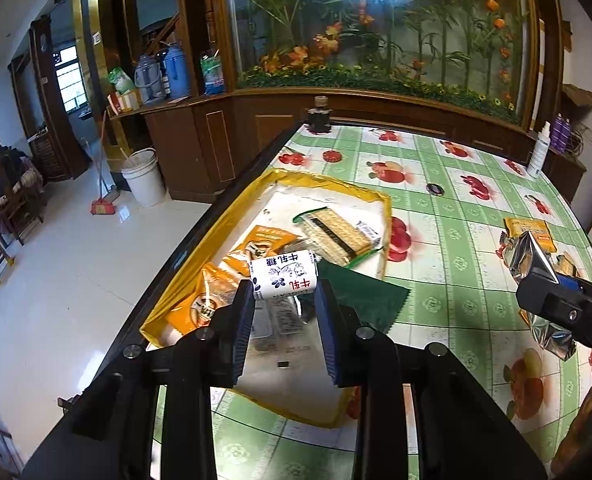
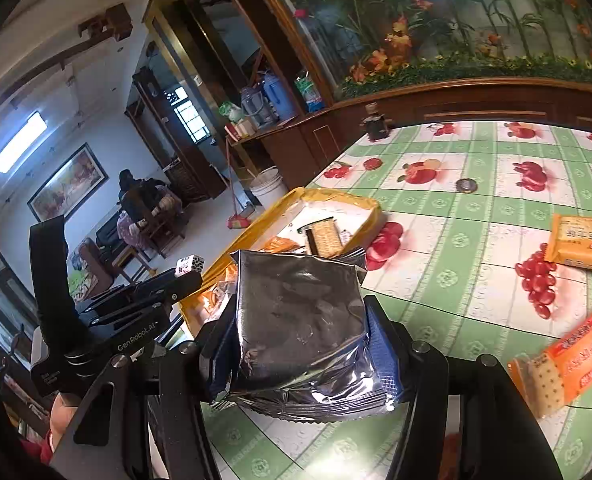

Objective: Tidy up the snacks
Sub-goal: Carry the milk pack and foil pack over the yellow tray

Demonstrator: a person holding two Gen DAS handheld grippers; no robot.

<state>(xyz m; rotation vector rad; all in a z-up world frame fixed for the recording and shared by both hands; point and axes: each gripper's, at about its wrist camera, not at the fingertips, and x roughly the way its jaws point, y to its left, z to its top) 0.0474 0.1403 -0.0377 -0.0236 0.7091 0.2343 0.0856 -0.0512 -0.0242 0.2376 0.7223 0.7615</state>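
Yellow tray (image 1: 212, 236) sits at the tabletop (image 1: 455, 208) edge, white floor inside; we count in it a cracker pack (image 1: 335, 234) with clear wrap and green trim, lying flat toward the far side; orange packets (image 1: 232, 276) overlapping along the near-left wall; a clear wrapper under our left tool, contents too blurred to tell; a dark green cloth (image 1: 359, 300) lies over the tray's right rim onto the tabletop.

Left tool (image 1: 284, 292) above the tray, jaws drawn narrow and clamped on a candy (image 1: 283, 275); it is a small white roll with red and blue characters and a blue flower mark, held crosswise at the fingertips, off the tray floor.

Right tool (image 2: 299, 332) above the tabletop just right of the tray, jaws about half spread and pressed on both sides of a foil pack (image 2: 299, 316); silver, crinkled, serrated seam at the bottom, plain side facing the camera; no print legible.

Loose on the green fruit-print tabletop to the right: an orange pack (image 2: 581, 248) farther off; another orange pack (image 2: 571, 364) nearer, tilted, crackers showing through its clear end; both apart from the tray.
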